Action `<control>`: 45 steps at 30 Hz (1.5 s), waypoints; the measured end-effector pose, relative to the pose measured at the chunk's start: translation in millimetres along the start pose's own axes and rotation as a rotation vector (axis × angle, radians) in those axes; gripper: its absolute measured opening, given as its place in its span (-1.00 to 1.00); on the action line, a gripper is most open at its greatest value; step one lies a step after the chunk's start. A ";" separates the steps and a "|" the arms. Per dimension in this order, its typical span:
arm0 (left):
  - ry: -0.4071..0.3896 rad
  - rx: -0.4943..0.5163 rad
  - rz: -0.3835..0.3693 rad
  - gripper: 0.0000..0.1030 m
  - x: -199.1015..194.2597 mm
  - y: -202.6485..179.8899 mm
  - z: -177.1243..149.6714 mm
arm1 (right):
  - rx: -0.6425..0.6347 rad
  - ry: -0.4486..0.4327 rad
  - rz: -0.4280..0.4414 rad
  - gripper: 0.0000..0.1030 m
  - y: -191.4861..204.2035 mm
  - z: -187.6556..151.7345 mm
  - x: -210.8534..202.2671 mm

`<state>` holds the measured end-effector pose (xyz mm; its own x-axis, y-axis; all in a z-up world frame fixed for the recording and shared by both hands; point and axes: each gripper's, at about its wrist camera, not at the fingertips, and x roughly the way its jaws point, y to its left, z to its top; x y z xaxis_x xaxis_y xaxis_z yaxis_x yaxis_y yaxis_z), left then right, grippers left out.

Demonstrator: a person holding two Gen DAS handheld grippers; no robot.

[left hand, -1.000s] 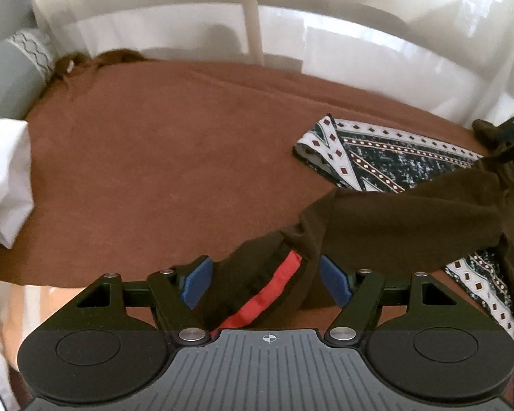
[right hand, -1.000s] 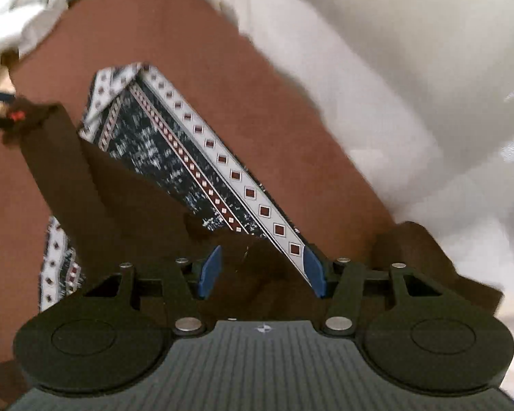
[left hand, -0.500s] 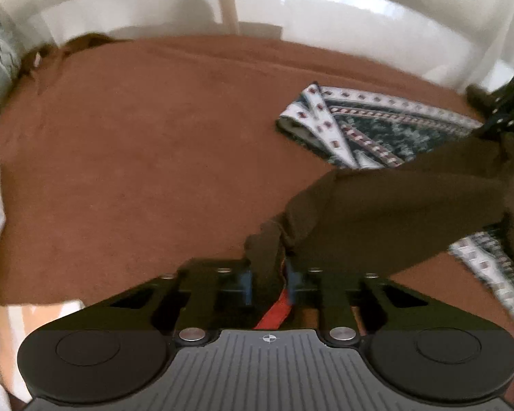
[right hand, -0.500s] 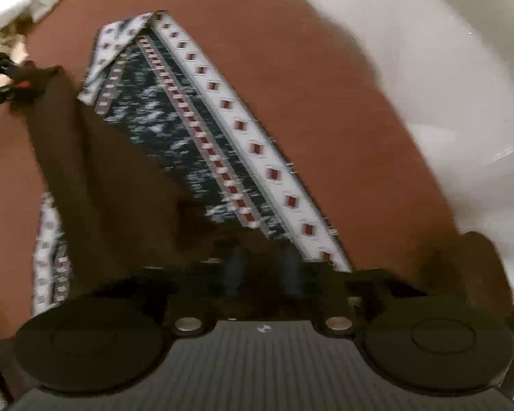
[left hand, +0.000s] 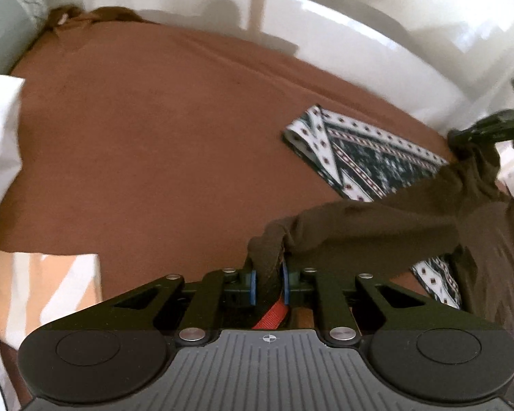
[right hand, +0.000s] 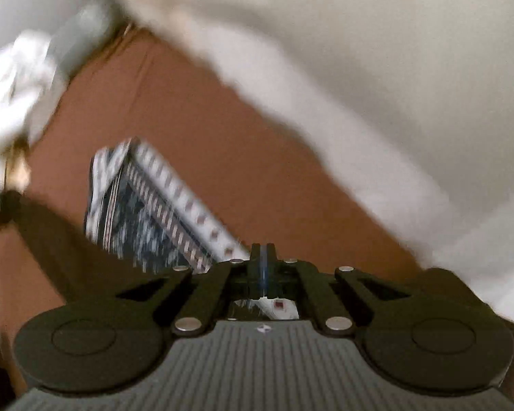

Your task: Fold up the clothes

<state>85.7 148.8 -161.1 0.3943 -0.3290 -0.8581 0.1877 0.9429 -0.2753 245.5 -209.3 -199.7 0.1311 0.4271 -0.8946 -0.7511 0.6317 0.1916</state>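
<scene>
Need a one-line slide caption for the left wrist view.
Left tool shut on dark brown garment, lifted above patterned cloth on brown bedspread.

L gripper (left hand: 267,282) is pointing steeply down, jaws clamping a bunched edge of the dark brown garment (left hand: 377,226). R gripper (right hand: 264,267) is also pitching down, jaws pressing nearly together; in L view it's gripping the garment's far end. R view is motion-blurred.

A brown bedspread (left hand: 147,144) covers the bed beside bright, sheer white curtains (left hand: 377,27).
</scene>
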 end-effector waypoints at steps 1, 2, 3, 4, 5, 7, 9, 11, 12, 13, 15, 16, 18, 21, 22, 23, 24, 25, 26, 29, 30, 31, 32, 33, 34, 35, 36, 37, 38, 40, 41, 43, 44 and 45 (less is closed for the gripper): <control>0.006 0.005 -0.008 -0.82 1.3 -1.7 -0.6 | -0.027 0.048 0.016 -0.55 4.3 1.6 7.8; 0.009 0.003 -0.015 -0.81 2.1 -1.9 -1.6 | -0.063 0.087 0.022 -0.13 9.2 2.1 14.0; 0.012 -0.004 -0.017 -0.81 2.3 -0.5 -2.9 | -0.108 0.112 0.014 -0.01 14.9 1.2 18.2; 0.015 -0.012 -0.019 -0.80 2.5 0.8 -4.3 | -0.148 0.134 0.006 0.01 19.6 -0.5 21.6; 0.016 -0.020 -0.019 -0.80 2.7 2.2 -5.7 | -0.166 0.151 0.002 0.01 21.0 -2.2 24.0; 0.020 -0.035 -0.018 -0.79 3.2 5.1 -8.4 | -0.161 0.175 0.012 0.01 18.2 -2.8 27.1; 0.022 -0.045 -0.016 -0.79 3.8 6.0 -10.5 | -0.181 0.195 0.005 0.01 16.5 -4.5 30.5; 0.020 -0.044 -0.012 -0.79 3.9 3.9 -11.7 | -0.187 0.236 0.004 -0.11 15.5 -7.0 36.1; 0.011 -0.040 -0.011 -0.80 1.9 2.5 -11.8 | -0.190 0.267 0.018 -0.39 15.5 -9.6 36.9; 0.002 -0.037 -0.010 -0.81 -0.1 1.1 -12.0 | -0.185 0.271 0.026 -0.89 15.2 -10.3 34.4; -0.034 -0.043 -0.024 -0.82 -11.1 0.2 -11.6 | -0.159 0.210 0.028 -0.90 13.8 -6.9 20.5; -0.047 -0.056 -0.030 -0.82 -15.1 1.2 -11.1 | -0.145 0.180 0.030 -0.91 13.1 -5.1 13.6; -0.069 -0.078 -0.029 -0.83 -19.8 4.4 -9.8 | -0.093 0.092 0.008 -0.91 4.9 1.2 -1.8; -0.087 -0.113 -0.010 -0.83 -18.3 11.4 -6.5 | -0.051 0.024 -0.055 -0.92 -4.8 4.0 -8.4; -0.087 -0.126 -0.005 -0.83 -15.4 14.1 -4.9 | -0.045 0.015 -0.072 -0.92 -5.4 3.8 -6.0; -0.085 -0.126 0.005 -0.83 -11.3 15.3 -3.0 | -0.040 0.008 -0.084 -0.92 -4.5 3.5 -1.4; -0.082 -0.125 0.016 -0.83 -7.1 16.5 -1.2 | -0.034 0.002 -0.093 -0.92 -3.8 3.6 4.1; -0.077 -0.125 0.023 -0.83 -2.6 17.8 0.0 | -0.026 0.000 -0.101 -0.92 -3.5 4.2 10.7; -0.070 -0.126 0.031 -0.83 2.0 19.2 1.2 | -0.020 -0.001 -0.110 -0.92 -3.4 4.6 17.2; -0.016 -0.133 0.031 -0.82 22.1 25.3 2.2 | -0.012 0.001 -0.132 -0.92 -3.8 3.9 33.1; 0.006 -0.133 0.024 -0.81 26.8 27.5 1.9 | -0.010 0.002 -0.138 -0.92 -3.9 3.5 38.2; 0.020 -0.135 0.017 -0.77 30.3 29.3 1.7 | -0.002 -0.002 -0.144 -0.89 -4.5 3.4 40.7; 0.030 -0.138 0.015 -0.71 32.9 30.4 1.6 | 0.012 -0.012 -0.149 -0.81 -5.6 3.6 40.0; 0.029 -0.140 0.023 -0.52 32.5 31.0 1.6 | 0.026 -0.029 -0.162 -0.76 -6.3 3.6 38.0; 0.028 -0.142 0.031 -0.05 32.0 31.5 1.5 | 0.040 -0.055 -0.185 -0.59 -6.3 3.5 34.4; 0.027 -0.137 0.038 0.03 29.1 31.9 1.0 | 0.050 -0.085 -0.214 -0.41 -5.9 3.6 29.5; 0.019 -0.137 0.056 0.09 24.2 33.8 -0.1 | 0.058 -0.121 -0.244 -0.32 -4.9 3.9 21.8; 0.012 -0.137 0.075 0.21 19.3 35.7 -1.1 | 0.071 -0.155 -0.253 -0.19 -3.7 3.8 12.9; 0.004 -0.137 0.093 0.28 14.4 37.6 -2.2 | 0.089 -0.183 -0.248 -0.12 -2.2 2.9 3.8; -0.011 -0.137 0.130 0.45 4.6 41.5 -4.3 | 0.119 -0.220 -0.227 -0.10 4.1 -1.4 -14.5; -0.023 -0.151 0.146 0.46 -0.3 46.0 -5.5 | 0.128 -0.230 -0.220 -0.07 9.6 -5.9 -22.3; -0.046 -0.178 0.167 0.47 -9.7 53.7 -6.9 | 0.135 -0.237 -0.201 0.10 26.0 -19.0 -35.7; -0.052 -0.183 0.167 0.47 -12.8 54.9 -6.4 | 0.137 -0.239 -0.187 0.13 35.2 -27.0 -41.3; -0.060 -0.166 0.157 0.47 -16.8 51.0 -6.7 | 0.139 -0.237 -0.166 0.13 45.3 -36.6 -45.8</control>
<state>82.7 202.7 -163.6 0.4604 -0.1753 -0.8702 -0.0284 0.9769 -0.2118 181.8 -224.0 -164.8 0.4041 0.4390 -0.8025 -0.6132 0.7810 0.1184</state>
